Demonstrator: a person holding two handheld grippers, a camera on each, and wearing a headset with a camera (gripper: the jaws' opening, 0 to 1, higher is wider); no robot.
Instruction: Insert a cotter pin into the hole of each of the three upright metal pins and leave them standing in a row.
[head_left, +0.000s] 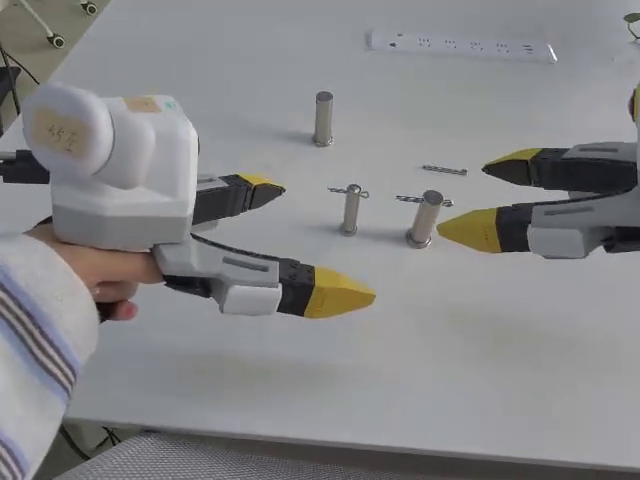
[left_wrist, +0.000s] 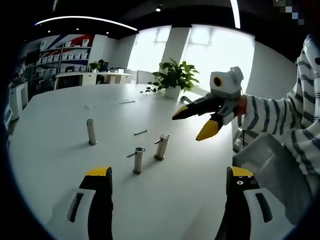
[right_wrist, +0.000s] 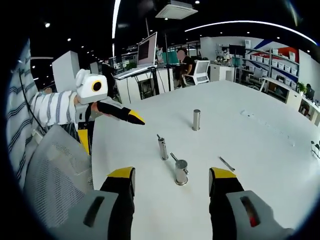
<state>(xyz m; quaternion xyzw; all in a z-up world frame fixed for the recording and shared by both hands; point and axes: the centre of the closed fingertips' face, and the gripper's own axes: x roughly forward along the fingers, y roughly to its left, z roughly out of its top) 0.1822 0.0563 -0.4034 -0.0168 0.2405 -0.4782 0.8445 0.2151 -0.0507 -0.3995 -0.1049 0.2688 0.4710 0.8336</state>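
Head view: left gripper (head_left: 312, 242) and right gripper (head_left: 468, 198) level, jaws apart.

Power strip (head_left: 460, 46), potted plant (left_wrist: 172, 76)

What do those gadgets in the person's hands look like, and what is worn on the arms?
The left gripper and the right gripper look alike: a light grey-white plastic body with two long black jaws that taper to pointed yellow tips. The sleeve is a white knit with dark stripes.
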